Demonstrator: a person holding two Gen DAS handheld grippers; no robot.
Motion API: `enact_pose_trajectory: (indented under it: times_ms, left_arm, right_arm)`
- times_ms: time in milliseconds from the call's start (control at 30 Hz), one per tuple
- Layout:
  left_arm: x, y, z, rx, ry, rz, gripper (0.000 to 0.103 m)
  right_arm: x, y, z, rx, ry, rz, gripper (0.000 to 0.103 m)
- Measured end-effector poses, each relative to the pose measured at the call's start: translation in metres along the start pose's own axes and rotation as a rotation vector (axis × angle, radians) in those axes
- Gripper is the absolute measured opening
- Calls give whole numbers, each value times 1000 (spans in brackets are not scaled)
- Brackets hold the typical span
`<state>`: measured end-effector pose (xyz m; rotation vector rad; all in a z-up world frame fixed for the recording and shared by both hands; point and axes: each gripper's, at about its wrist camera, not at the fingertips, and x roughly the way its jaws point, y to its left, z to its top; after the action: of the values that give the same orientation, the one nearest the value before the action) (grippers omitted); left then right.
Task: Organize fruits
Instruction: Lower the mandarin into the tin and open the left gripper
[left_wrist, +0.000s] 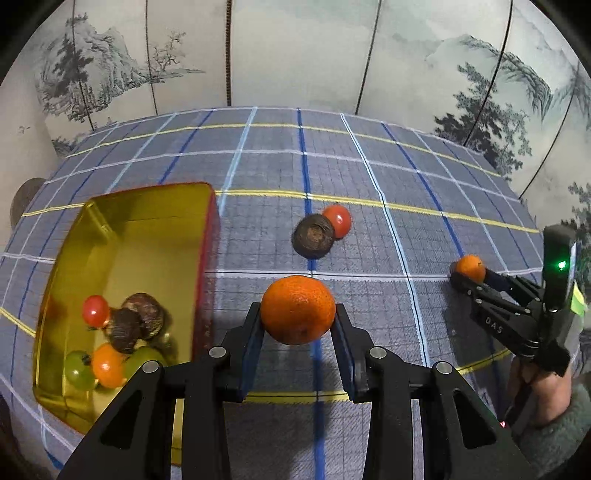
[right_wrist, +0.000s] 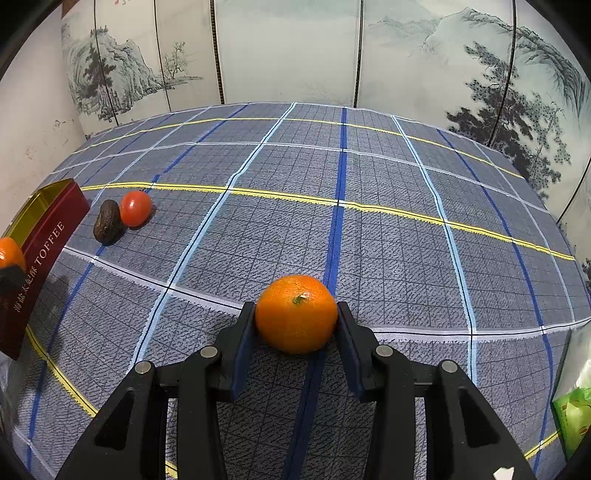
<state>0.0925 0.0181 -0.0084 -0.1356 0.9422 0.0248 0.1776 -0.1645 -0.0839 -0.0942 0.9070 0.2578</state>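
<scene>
My left gripper (left_wrist: 297, 314) is shut on a mandarin (left_wrist: 295, 295) and holds it in the air just right of the toffee tin (left_wrist: 208, 236). The tin is red outside and gold inside, and several small fruits (left_wrist: 122, 332) lie in it. My right gripper (right_wrist: 296, 311) is shut on a second mandarin (right_wrist: 296, 321) that rests on the checked cloth (right_wrist: 369, 229). In the left wrist view this gripper (left_wrist: 470, 277) and its mandarin (left_wrist: 471, 266) are at the right. A brown fruit (left_wrist: 313, 236) and a red tomato (left_wrist: 338, 220) lie touching on the cloth beyond.
In the right wrist view the tin (right_wrist: 44, 254) stands at the left edge, with the brown fruit (right_wrist: 108, 221) and the tomato (right_wrist: 135, 208) just right of it. A green packet (right_wrist: 574, 417) lies at the right edge. A painted folding screen (right_wrist: 288, 51) closes off the back.
</scene>
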Motion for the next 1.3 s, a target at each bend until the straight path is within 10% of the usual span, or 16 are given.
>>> enact_pose_trajectory:
  times_ms: [867, 1300]
  left_arm:
    - [-34, 160, 1, -206, -7, 240, 37]
    - [-12, 173, -15, -193, 71, 249, 37]
  right_arm:
    - [0, 1, 0, 0, 0, -1, 40]
    - [0, 1, 0, -1, 0, -2, 40]
